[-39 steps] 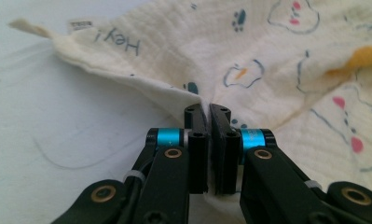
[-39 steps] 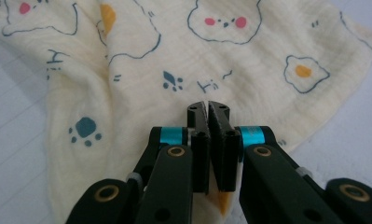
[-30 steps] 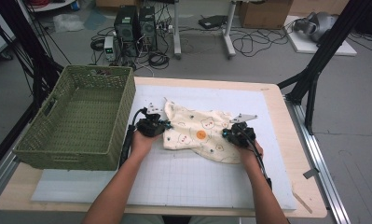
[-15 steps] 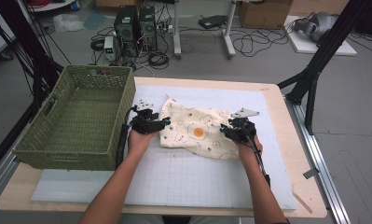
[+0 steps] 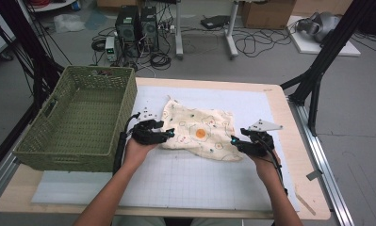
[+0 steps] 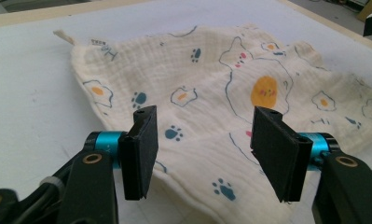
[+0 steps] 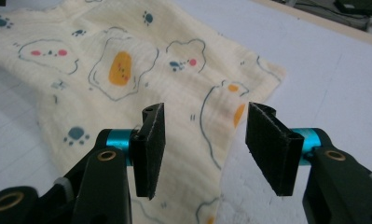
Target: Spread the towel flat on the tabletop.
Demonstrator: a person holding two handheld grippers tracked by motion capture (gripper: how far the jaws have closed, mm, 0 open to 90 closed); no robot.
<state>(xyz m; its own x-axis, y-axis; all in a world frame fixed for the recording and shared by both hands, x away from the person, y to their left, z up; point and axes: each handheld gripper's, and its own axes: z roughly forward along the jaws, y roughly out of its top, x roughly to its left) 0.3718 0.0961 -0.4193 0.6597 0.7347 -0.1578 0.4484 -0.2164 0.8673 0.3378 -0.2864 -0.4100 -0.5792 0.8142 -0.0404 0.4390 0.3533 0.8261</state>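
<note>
lying rumpled, cream cloth printed with eggs.

cloth near edge cut off, label print unreadable

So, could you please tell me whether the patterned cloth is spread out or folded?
Spread out: the patterned cloth lies open on the white mat, slightly rumpled.

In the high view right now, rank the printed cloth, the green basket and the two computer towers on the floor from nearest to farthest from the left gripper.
Measured from the left gripper:
1. Printed cloth: just beyond the open jaws, at mid-table.
2. Green basket: alongside, on the table's left end.
3. Computer towers: on the floor past the table's far edge.
</note>
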